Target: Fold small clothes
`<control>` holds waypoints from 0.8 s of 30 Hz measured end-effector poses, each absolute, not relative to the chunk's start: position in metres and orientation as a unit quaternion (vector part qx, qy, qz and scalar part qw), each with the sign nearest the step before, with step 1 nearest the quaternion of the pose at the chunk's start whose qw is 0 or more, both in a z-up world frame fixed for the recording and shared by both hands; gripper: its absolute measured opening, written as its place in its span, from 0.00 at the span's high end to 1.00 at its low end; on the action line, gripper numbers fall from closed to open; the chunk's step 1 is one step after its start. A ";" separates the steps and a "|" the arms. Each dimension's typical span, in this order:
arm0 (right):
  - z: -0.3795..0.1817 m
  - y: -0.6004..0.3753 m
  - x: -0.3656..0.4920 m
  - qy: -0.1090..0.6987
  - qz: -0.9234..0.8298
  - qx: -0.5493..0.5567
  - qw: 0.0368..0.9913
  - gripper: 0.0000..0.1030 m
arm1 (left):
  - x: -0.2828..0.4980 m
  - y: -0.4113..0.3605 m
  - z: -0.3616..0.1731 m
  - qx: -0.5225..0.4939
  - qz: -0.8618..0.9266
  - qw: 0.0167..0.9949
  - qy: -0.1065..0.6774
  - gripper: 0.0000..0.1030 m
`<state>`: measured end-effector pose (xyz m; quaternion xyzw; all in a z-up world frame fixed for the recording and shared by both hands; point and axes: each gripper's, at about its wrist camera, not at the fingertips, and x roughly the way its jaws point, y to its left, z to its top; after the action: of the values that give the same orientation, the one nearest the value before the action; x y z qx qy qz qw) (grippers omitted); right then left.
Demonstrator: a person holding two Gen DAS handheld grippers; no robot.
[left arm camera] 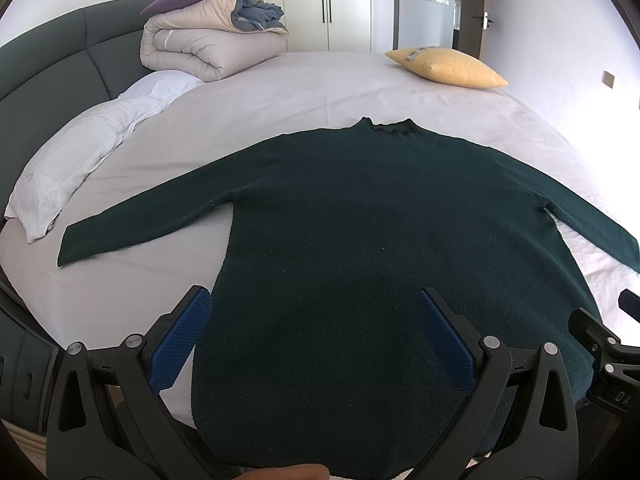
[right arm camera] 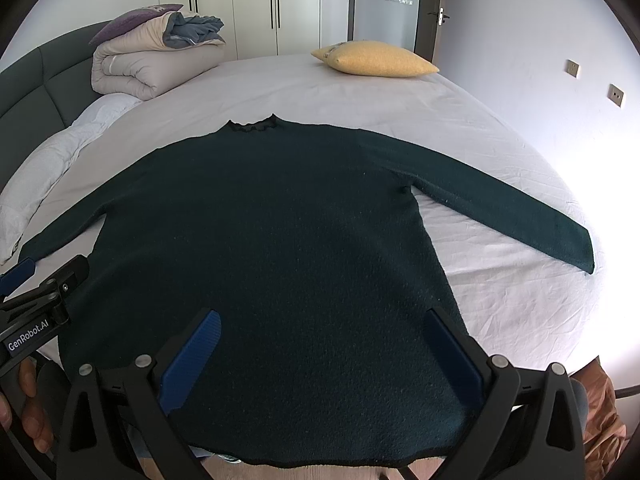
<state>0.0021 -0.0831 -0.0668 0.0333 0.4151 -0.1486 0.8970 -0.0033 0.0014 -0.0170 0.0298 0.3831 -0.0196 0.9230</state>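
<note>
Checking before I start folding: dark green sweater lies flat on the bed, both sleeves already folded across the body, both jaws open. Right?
Not quite. The sweater lies flat on the bed, but both sleeves are spread outward, as both wrist views show. The left gripper and right gripper do have open jaws.

Bright daylight, right-side glare, fisheye edges

"GenRobot.AI" on the left tool point(right arm camera: 24, 276); "DA" on the right tool point(left arm camera: 628, 308).

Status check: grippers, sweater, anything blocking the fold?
Left gripper and right gripper open above hem. Dark green sweater flat, sleeves spread. Nothing on it.
</note>
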 end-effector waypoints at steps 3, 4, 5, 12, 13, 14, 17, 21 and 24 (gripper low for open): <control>-0.067 -0.083 0.002 0.416 -0.148 0.033 0.897 0.00 | -0.003 0.001 -0.017 0.030 -0.020 0.923 0.383 0.00; -0.068 -0.083 0.002 0.416 -0.148 0.034 0.897 0.00 | -0.003 0.001 -0.017 0.030 -0.020 0.923 0.384 0.00; -0.068 -0.083 0.002 0.416 -0.149 0.033 0.897 0.00 | -0.003 0.001 -0.017 0.030 -0.020 0.923 0.384 0.00; -0.072 -0.081 -0.002 0.417 -0.148 0.034 0.896 0.00 | -0.004 0.000 -0.018 0.030 -0.020 0.923 0.384 0.00; -0.072 -0.081 -0.003 0.417 -0.148 0.034 0.896 0.00 | -0.004 -0.001 -0.019 0.030 -0.020 0.922 0.384 0.00; -0.072 -0.080 -0.004 0.417 -0.148 0.034 0.896 0.00 | -0.004 -0.001 -0.020 0.029 -0.020 0.922 0.384 0.00; -0.072 -0.080 -0.004 0.418 -0.148 0.035 0.896 0.00 | -0.004 -0.003 -0.021 0.030 -0.021 0.922 0.385 0.00; -0.072 -0.081 -0.004 0.418 -0.148 0.035 0.896 0.00 | -0.005 -0.004 -0.024 0.031 -0.021 0.922 0.386 0.00; -0.073 -0.080 -0.005 0.418 -0.148 0.035 0.895 0.00 | -0.005 -0.004 -0.024 0.031 -0.021 0.922 0.386 0.00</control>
<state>-0.0055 -0.0799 -0.0731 0.0346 0.4184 -0.1482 0.8954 -0.0049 -0.0044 -0.0239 0.0307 0.3861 -0.0213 0.9217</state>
